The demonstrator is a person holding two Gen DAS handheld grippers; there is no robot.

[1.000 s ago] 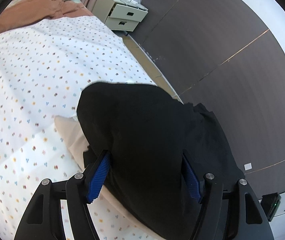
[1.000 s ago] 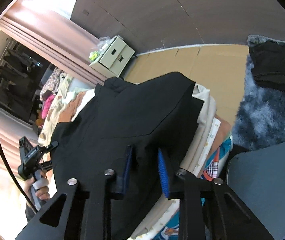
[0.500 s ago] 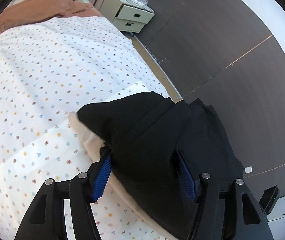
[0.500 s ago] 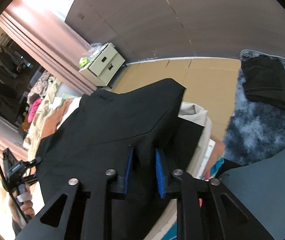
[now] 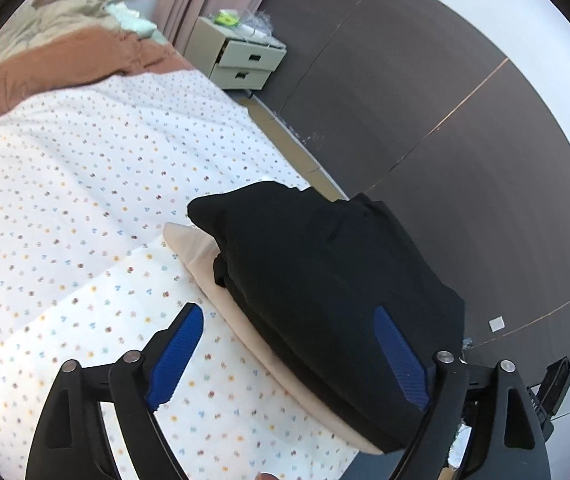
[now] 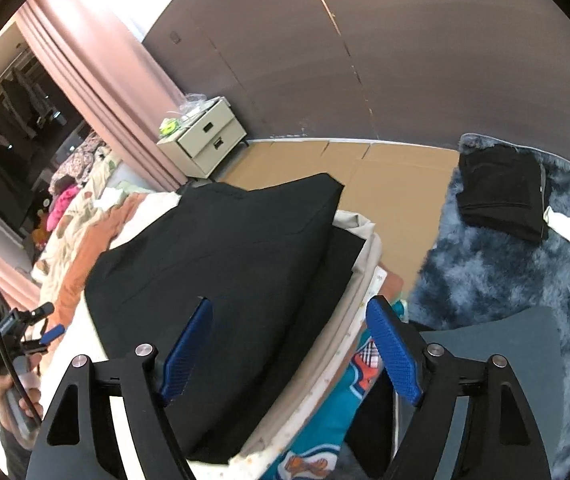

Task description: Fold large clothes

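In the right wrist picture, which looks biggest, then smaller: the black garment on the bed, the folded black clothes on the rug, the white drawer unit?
1. Black garment, though it lies nearest the camera.
2. Folded black clothes.
3. Drawer unit, only slightly smaller, and farther off, so this order is unsure.

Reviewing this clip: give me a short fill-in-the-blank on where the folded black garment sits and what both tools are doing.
1. The folded black garment lies on top of a ____ garment.
2. The left tool, whose jaws have just been opening, stands ____.
3. The right tool, jaws also just opened, grips ____.
4. The bedside cabinet has ____ drawers.

Missing words: beige; open; nothing; two
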